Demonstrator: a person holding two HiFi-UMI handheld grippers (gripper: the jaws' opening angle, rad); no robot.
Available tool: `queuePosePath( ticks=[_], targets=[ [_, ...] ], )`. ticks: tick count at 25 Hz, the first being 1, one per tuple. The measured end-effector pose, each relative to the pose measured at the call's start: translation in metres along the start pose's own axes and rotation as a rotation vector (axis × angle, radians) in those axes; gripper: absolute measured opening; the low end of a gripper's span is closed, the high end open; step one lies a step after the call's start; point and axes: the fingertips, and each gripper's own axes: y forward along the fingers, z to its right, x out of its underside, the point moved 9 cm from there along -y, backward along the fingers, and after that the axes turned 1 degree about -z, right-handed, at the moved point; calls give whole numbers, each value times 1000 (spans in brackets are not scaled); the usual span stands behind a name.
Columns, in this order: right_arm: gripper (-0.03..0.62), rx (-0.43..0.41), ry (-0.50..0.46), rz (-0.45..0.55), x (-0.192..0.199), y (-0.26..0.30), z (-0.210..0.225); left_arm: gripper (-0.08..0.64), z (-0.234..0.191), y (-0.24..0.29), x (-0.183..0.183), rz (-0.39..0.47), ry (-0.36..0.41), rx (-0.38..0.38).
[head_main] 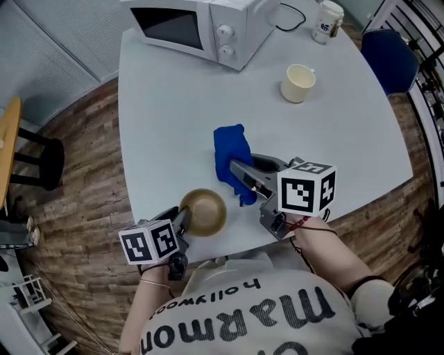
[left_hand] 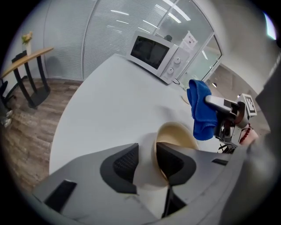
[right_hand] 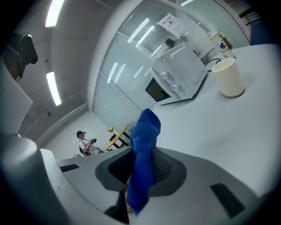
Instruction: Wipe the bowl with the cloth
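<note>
The bowl (head_main: 205, 211) stands upright on the grey table (head_main: 173, 104), close in front of the person. It is a small round thing, golden-brown inside from above.

The left claw (head_main: 184, 220) is at the bowl's left side and tips down onto it. In the left gripper view this claw (left_hand: 147, 150) stands wide, and the near part of the bowl's (left_hand: 175, 134) rim rises between the two pads. One pad (left_hand: 169, 160) is inside the bowl, right against the rim. The other pad (left_hand: 123, 165) is outside the wall with a pale gap showing, so nothing is pinched there.

The right claw (head_main: 241, 165) is just beyond the bowl and to its right, closed on the blue cloth (head_main: 229, 149). In the right gripper view the cloth (right_hand: 145, 132) is squeezed between the claw's (right_hand: 142, 165) two pads. One bunched end stands up past the jaws and a tail drops below them. In the left gripper view the cloth (left_hand: 199, 110) hangs beside the bowl's far rim, near it, and I see no contact between them.

Farther from the bowl, a cream cup (head_main: 298, 83) stands well apart. A white microwave (head_main: 201, 24) and a paper cup (head_main: 327, 19) are farther off still, at the far end of the table.
</note>
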Motion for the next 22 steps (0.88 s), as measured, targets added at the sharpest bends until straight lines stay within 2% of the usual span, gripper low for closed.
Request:
queuePosePath(
  ticks=[7, 12, 16, 19, 22],
  targets=[
    [78, -35, 15, -47, 10, 12, 1, 113, 1, -1, 4, -7, -11, -10],
    [78, -77, 6, -58, 12, 18, -2, 15, 2, 1, 4, 11, -11, -38],
    [78, -109, -5, -40, 7, 21, -12, 14, 0, -2, 4, 25, -20, -43],
    [78, -171, -48, -9, 0, 18, -31, 12, -3, -9, 0, 71, -14, -66],
    [78, -275, -122, -11, -7, 16, -57, 9, -3, -20, -12, 161, -2, -94]
  ],
)
